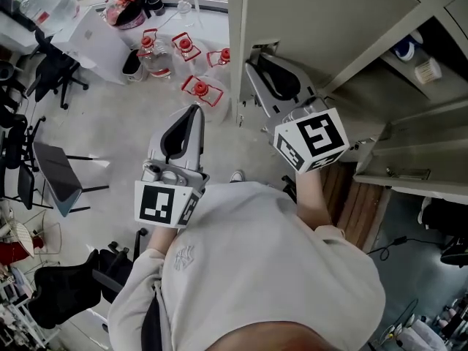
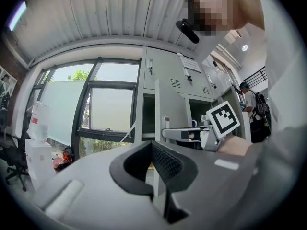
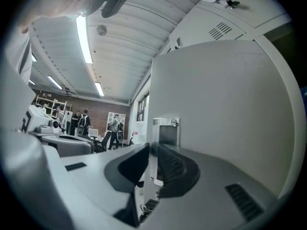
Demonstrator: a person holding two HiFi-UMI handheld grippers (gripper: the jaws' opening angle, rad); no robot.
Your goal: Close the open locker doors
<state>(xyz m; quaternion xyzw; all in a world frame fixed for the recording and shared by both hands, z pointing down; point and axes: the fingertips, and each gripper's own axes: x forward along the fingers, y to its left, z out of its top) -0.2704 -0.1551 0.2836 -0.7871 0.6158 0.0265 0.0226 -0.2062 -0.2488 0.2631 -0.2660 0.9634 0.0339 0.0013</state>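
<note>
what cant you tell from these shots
Right gripper view: whether the right gripper touches the door; its own jaws cover the spot.
Head view: what the shelf items are; too small.
Head view: how many lockers stand open; the right edge cuts them off.

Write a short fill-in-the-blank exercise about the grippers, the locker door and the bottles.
The bottles on the floor have ___ caps.
The left gripper has its jaws ___, with nothing between them.
The right gripper is near the edge of a locker door that stands ___.
Missing words: red; shut; open.
</note>
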